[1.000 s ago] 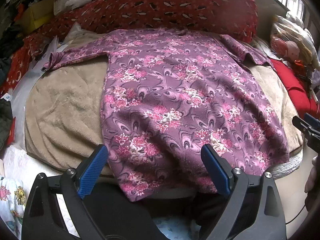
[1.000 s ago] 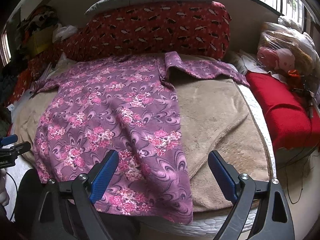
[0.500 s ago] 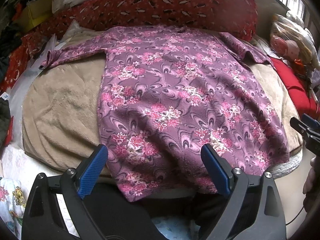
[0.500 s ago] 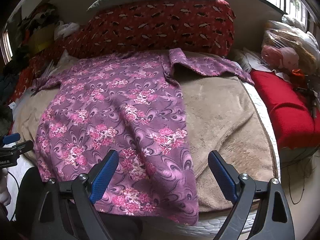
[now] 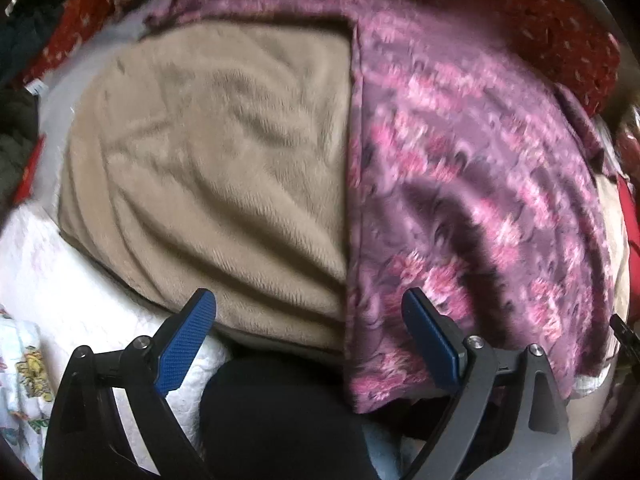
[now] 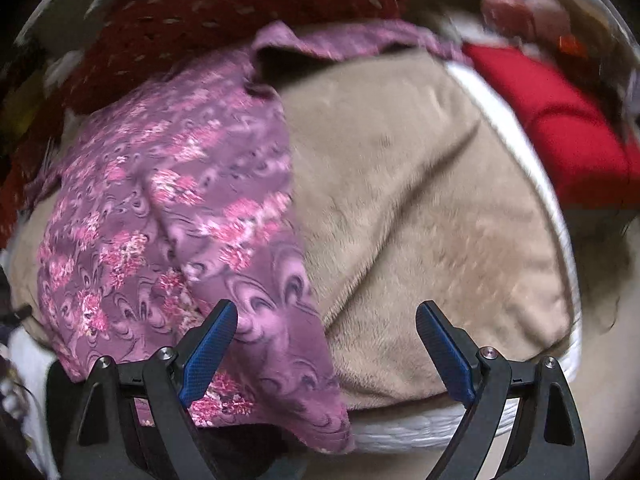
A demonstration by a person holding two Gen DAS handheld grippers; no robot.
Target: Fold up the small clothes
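A purple garment with pink flowers (image 5: pixel 472 184) lies spread flat on a tan plush blanket (image 5: pixel 224 168), its hem hanging over the bed's near edge. My left gripper (image 5: pixel 310 340) is open, low over the garment's lower left side edge. In the right wrist view the garment (image 6: pixel 168 216) fills the left half and its right sleeve (image 6: pixel 360 38) stretches along the back. My right gripper (image 6: pixel 326 346) is open over the lower right hem corner and the blanket (image 6: pixel 420 184). Both views are blurred by motion.
A long red patterned bolster (image 6: pixel 224 4) lies across the back of the bed. A red cushion (image 6: pixel 560 120) sits at the right. A white quilted mattress edge (image 6: pixel 420 432) runs along the front. A dark-clothed leg (image 5: pixel 280 420) shows below the left gripper.
Both grippers have dropped closer to the bed. The left swung left toward the garment's left edge, the right swung right toward its right hem corner. Both stay open.
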